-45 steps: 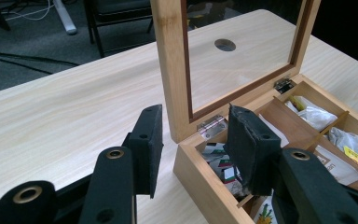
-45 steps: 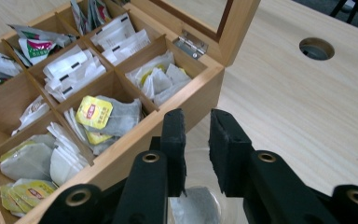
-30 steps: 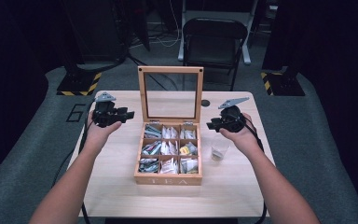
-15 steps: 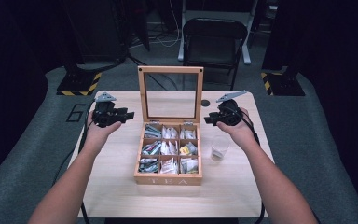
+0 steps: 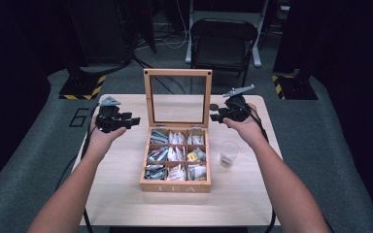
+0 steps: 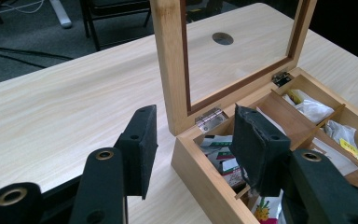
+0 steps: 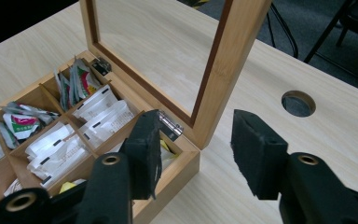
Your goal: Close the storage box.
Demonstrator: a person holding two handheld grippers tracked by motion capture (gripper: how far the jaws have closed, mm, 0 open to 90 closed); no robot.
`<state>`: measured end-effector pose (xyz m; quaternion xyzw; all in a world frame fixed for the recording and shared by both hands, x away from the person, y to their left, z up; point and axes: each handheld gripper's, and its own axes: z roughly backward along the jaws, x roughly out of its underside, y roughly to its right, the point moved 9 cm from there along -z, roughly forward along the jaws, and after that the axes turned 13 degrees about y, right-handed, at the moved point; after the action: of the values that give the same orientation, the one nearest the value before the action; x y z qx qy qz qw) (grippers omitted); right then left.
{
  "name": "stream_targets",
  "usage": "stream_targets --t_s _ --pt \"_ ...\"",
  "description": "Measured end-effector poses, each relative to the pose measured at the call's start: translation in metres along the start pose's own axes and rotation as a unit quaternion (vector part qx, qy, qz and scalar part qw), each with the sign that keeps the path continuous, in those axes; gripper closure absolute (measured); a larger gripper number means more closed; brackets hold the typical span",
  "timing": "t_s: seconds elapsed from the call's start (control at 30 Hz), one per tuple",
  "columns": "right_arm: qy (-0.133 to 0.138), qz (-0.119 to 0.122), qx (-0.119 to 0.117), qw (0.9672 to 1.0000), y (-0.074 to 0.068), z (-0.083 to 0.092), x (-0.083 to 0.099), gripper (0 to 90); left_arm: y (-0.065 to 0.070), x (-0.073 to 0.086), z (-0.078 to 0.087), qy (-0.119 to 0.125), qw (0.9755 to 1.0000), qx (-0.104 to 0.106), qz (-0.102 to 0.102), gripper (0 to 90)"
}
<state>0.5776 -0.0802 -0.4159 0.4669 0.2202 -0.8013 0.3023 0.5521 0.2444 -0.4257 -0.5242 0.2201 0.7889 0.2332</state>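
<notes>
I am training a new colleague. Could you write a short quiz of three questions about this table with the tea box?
1. True or false: the glass lid of the tea box stands upright and open.
2. How many compartments does the box have? A) four B) six C) nine
3. What stands on the table to the right of the box?

Key
1. True.
2. C, three rows of three, filled with tea bags.
3. A clear plastic cup, standing upright and apart from the box, below the right tool.
</notes>
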Motion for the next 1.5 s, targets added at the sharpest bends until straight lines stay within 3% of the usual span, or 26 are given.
stream_targets --t_s 0.4,0.47,0.53,0.77,1.0,1.37,1.5 --pt "-0.001 0.008 0.008 0.9999 0.007 -0.022 -0.003 42.4 -0.002 0.002 0.002 -0.004 1.0 0.002 -0.001 49.8" --pt "0.007 0.006 0.01 0.9999 0.009 -0.026 -0.005 42.3 -0.002 0.002 0.003 -0.003 1.0 0.001 0.0 49.8" --pt "0.011 -0.012 0.01 0.9998 0.01 -0.028 -0.006 41.6 -0.002 0.003 0.002 -0.004 1.0 0.002 0.0 49.8" --pt "0.015 -0.026 0.013 0.9995 0.017 -0.038 -0.004 40.7 -0.001 0.004 0.001 -0.004 1.0 0.005 -0.002 49.9" --pt "0.013 -0.022 0.011 0.9996 0.02 -0.044 -0.002 41.1 0.0 0.004 0.003 -0.007 1.0 0.004 -0.001 50.0" --pt "0.022 -0.014 -0.008 0.9996 0.011 -0.056 -0.007 38.3 -0.002 0.007 0.006 -0.006 1.0 0.0 0.003 49.9" --pt "0.021 -0.013 -0.003 0.9997 0.009 -0.058 -0.011 36.8 -0.003 0.008 0.008 -0.008 1.0 0.0 0.003 49.9"
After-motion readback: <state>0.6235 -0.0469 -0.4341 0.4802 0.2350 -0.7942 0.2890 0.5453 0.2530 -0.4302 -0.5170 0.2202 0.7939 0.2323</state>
